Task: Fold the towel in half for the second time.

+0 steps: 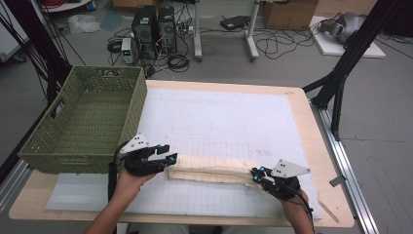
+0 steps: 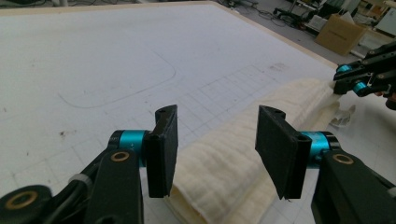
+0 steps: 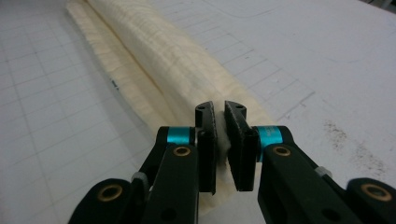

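Folded cream towel [image 1: 212, 169], lying left-right along the near edge of the white mat [image 1: 219, 117], 1 gripper at each end.

Left gripper [image 2: 215, 140]: jaws apart, straddling the towel's left end, pads clear of the cloth. Right gripper [image 3: 219, 140]: jaws pinched together on the towel's right end. Green woven basket [image 1: 78, 146] stands just left of the left gripper, open and nothing between; the left hand [image 1: 127, 183] is the nearer to it.
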Demonstrator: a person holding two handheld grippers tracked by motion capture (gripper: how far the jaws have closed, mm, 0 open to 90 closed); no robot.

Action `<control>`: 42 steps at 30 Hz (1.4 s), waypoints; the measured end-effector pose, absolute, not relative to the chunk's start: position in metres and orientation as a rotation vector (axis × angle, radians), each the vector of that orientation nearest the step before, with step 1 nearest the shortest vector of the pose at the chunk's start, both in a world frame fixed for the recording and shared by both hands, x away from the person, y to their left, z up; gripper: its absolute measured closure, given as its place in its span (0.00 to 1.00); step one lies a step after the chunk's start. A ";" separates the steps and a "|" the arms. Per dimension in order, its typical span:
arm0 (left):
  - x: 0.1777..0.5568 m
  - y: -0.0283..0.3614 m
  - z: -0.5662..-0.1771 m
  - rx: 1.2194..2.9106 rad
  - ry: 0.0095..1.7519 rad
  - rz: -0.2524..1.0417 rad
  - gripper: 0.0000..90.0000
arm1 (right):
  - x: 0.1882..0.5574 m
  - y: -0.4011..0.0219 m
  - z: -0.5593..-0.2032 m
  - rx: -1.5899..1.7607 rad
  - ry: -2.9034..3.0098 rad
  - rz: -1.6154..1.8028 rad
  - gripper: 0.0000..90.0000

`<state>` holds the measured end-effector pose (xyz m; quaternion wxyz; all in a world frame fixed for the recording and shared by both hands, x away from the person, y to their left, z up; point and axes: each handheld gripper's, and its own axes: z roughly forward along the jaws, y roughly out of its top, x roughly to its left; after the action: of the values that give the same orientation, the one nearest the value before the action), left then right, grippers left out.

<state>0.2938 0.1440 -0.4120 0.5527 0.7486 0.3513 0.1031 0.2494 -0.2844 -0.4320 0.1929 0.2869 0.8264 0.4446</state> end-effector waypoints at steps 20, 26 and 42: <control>0.294 0.117 -0.447 2.043 0.777 0.243 0.74 | 0.248 -0.285 -0.410 0.939 2.133 1.355 0.55; 0.294 0.118 -0.448 2.045 0.780 0.234 0.75 | 0.269 -0.251 -0.416 0.936 2.174 1.258 0.61; 0.296 0.124 -0.447 2.044 0.795 0.205 0.74 | 0.260 -0.236 -0.448 0.818 2.399 1.116 0.66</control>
<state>0.2956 0.1237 -0.4472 0.4523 0.8276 0.3219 0.0831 0.2602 -0.2363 -0.4478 0.1852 0.2903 0.8512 0.3960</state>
